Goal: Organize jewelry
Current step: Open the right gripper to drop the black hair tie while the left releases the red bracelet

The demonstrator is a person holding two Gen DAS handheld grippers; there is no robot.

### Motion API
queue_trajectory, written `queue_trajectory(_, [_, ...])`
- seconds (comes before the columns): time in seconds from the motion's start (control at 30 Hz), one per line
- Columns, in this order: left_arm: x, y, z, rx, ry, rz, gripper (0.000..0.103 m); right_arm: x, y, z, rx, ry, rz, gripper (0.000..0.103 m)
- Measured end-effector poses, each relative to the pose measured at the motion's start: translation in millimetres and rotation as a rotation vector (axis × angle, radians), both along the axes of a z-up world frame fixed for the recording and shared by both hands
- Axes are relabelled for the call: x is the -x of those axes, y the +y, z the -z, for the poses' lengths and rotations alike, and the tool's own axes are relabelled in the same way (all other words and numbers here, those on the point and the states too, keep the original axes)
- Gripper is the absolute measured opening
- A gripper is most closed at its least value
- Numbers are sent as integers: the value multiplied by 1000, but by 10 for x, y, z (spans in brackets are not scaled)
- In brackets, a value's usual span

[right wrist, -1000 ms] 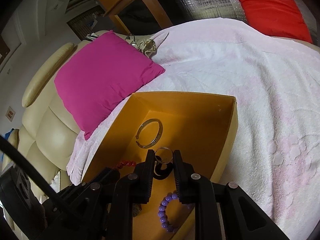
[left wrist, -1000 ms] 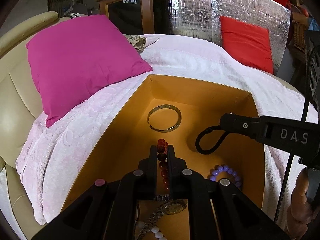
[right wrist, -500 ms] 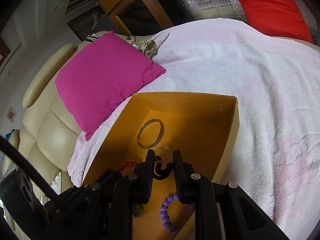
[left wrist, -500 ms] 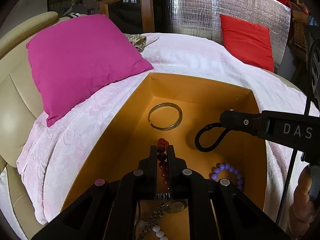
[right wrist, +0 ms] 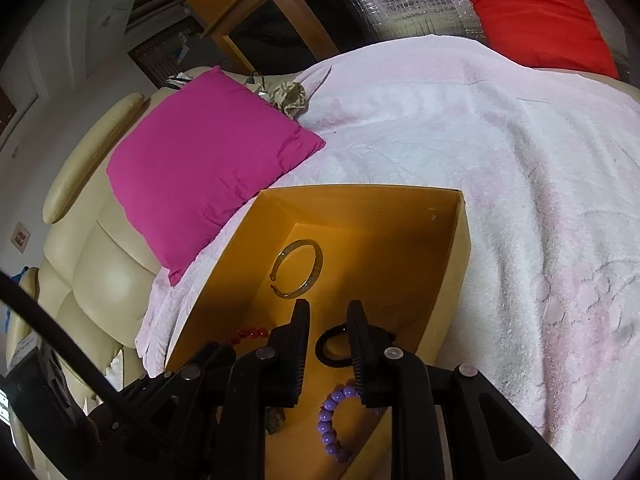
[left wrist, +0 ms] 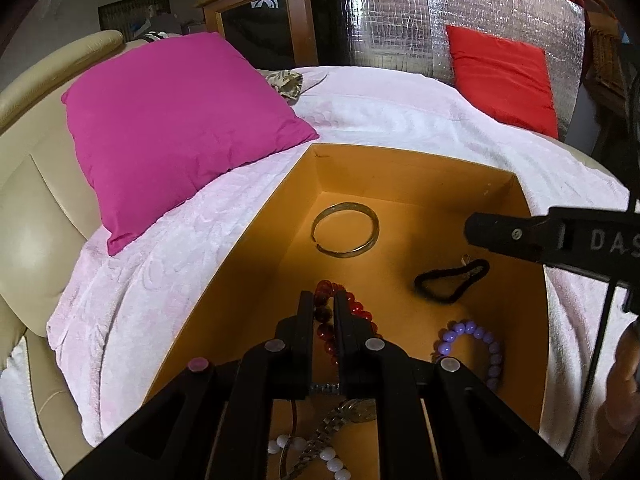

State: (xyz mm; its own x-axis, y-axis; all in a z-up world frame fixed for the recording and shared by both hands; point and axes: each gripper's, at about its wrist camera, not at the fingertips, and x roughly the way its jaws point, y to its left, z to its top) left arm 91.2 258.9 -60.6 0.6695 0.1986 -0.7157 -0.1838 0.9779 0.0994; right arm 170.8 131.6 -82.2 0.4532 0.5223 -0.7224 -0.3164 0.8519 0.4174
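Jewelry is being gathered inside an open orange cardboard box point(left wrist: 404, 168) resting on a pale pink blanket point(left wrist: 168, 264). Already lying on the box floor are a metal bangle point(left wrist: 345, 229) in mid-frame, a black cord loop point(left wrist: 452, 280) to its right, a purple bead bracelet point(left wrist: 476, 344) lower right, and a metal watch point(left wrist: 352, 410) with white beads point(left wrist: 320, 454) at the bottom edge. A dark red bead bracelet point(left wrist: 325, 320) is being pinched between the nearly closed fingers of the left gripper point(left wrist: 323, 299), so its placing is judged unfinished. The right gripper point(right wrist: 328, 312) is being held narrowly parted and empty over the cord loop. Box walls are closing in on both sides; bare floor is being left mainly beyond and beside the bangle.
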Motion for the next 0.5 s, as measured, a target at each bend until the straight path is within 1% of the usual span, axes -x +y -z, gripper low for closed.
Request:
queue_trajectory(0.1, [17,-39,-14,-23,1,2,22,32,-45,-42,-10,-5,9,23])
queue_trajectory(0.17, [44,-76,-42,-42,-11,0,38,54,-88,-77,-20,-6,13,23])
queue_trajectory(0.3, [105,-147,-109,-83,-39,-8,46,114,-192,-186,-40,-16,27,23])
queue_trajectory(0.33, [122,-164,-127,-92,-45,-11,49,126,-214,-210,-42,-19,28,23])
queue_trajectory(0.5, [204,-272,-229,-122,-90,-29,58,201,-368,-335,-47,-33,40,23])
